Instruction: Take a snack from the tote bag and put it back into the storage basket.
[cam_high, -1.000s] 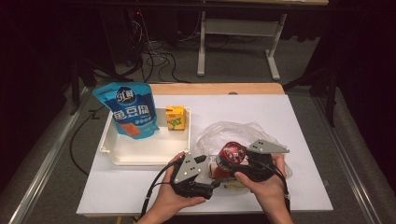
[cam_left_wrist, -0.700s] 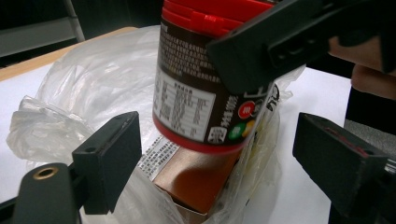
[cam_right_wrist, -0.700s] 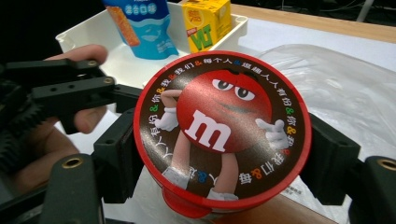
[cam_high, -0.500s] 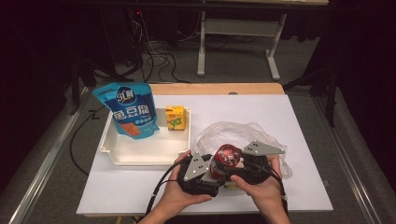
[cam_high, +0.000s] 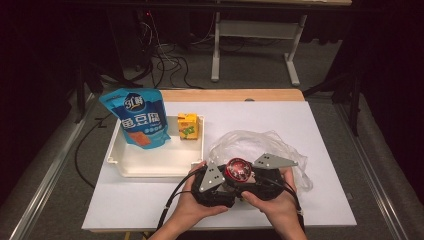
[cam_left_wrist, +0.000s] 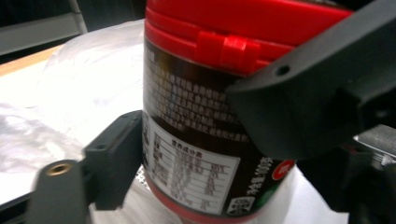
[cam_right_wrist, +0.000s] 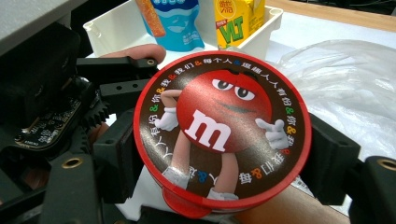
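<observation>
Right gripper (cam_right_wrist: 219, 163): jaws clamp the candy jar (cam_high: 237, 171) from both sides just under its red lid, pads pressed to the wall. In the right gripper view the lid faces the camera, a red cartoon candy figure printed on it.

Left gripper (cam_left_wrist: 187, 140): jaws stand either side of the same jar and have just been closing, with the jar between them. In the left gripper view one black jaw lies against the dark label below the lid and the other meets the lower label beside the nutrition panel, so this gripper also grips the jar.

High view: both hands meet at the near middle of the table (cam_high: 325, 130), the left gripper (cam_high: 212, 182) left of the jar and the right gripper (cam_high: 262, 180) right of it. The jar is upright between them, lid up, held at the near edge of a clear plastic bag (cam_high: 260, 142) that lies crumpled on the white surface.

Farther left: a white tray (cam_high: 150, 167), near the left gripper. Inside at its far side a blue snack pouch (cam_high: 141, 119) stands upright, and a yellow juice box (cam_high: 188, 125) stands just right of it, in the tray's far right corner.
</observation>
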